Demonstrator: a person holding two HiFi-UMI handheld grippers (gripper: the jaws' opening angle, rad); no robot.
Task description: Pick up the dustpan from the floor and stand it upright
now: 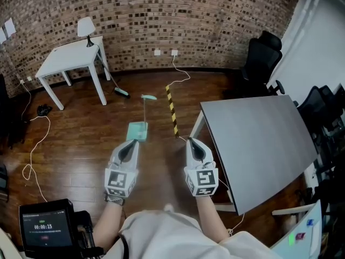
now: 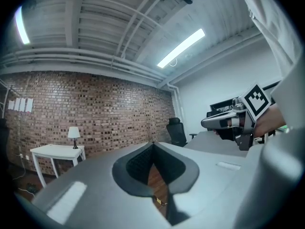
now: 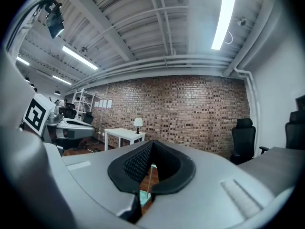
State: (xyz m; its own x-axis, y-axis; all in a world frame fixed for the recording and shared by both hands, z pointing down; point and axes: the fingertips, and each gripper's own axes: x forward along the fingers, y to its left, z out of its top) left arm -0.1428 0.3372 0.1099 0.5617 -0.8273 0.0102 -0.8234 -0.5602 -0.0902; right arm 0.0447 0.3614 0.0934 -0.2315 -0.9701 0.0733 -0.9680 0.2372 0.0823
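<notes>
Dustpan (image 1: 138, 130), a teal pan with a thin pale handle and a teal grip, sits on the wooden floor (image 1: 81, 139) at 12 o'clock from the left gripper (image 1: 130, 144), apart from it. I cannot tell whether it lies flat or stands. Both the left and the right gripper (image 1: 193, 142) have their fingers pressed together, empty. Striped tape (image 1: 171, 109) runs at the pan's 2 o'clock, a broom (image 1: 122, 93) lies at 11, and a grey table (image 1: 259, 144) stands at 4.

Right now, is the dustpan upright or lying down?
Lying down: the dustpan rests flat on the floor, its handle along the boards.
</notes>
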